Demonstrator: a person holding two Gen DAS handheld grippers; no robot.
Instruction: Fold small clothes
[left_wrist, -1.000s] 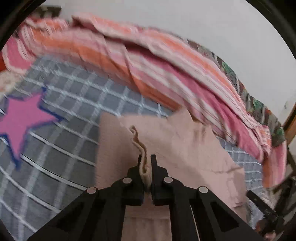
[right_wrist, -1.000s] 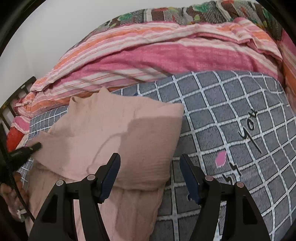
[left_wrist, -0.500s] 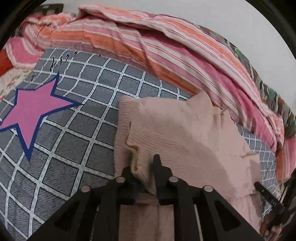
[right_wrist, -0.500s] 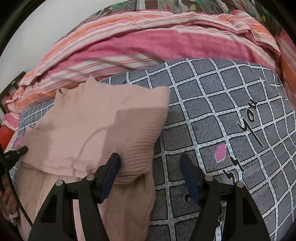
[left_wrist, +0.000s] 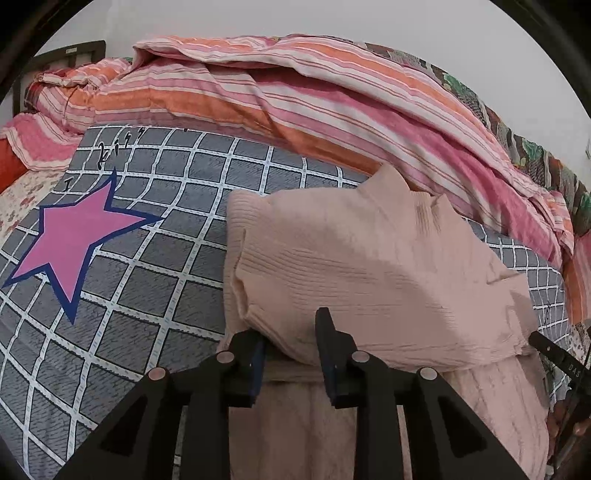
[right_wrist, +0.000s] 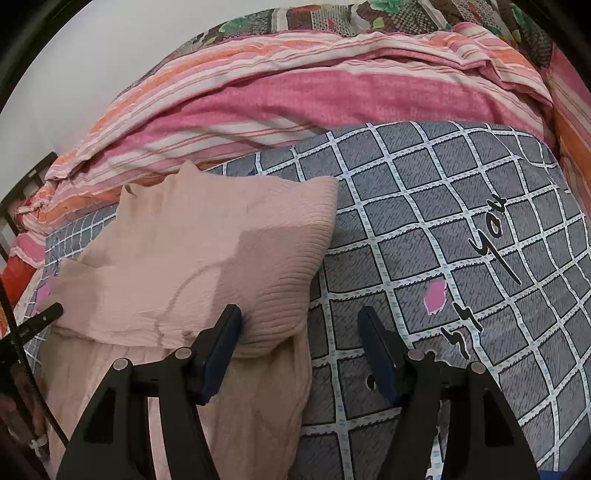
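Pink knit garment (left_wrist: 369, 273) folded over on the grey checked bedcover (left_wrist: 155, 258).

Your left gripper (left_wrist: 291, 332) sits bottom centre with fingers parted around the fold's near edge (no longer a pinch). Your right gripper (right_wrist: 299, 332), spread wide, straddles the garment's (right_wrist: 207, 258) right corner, lower centre of its frame.
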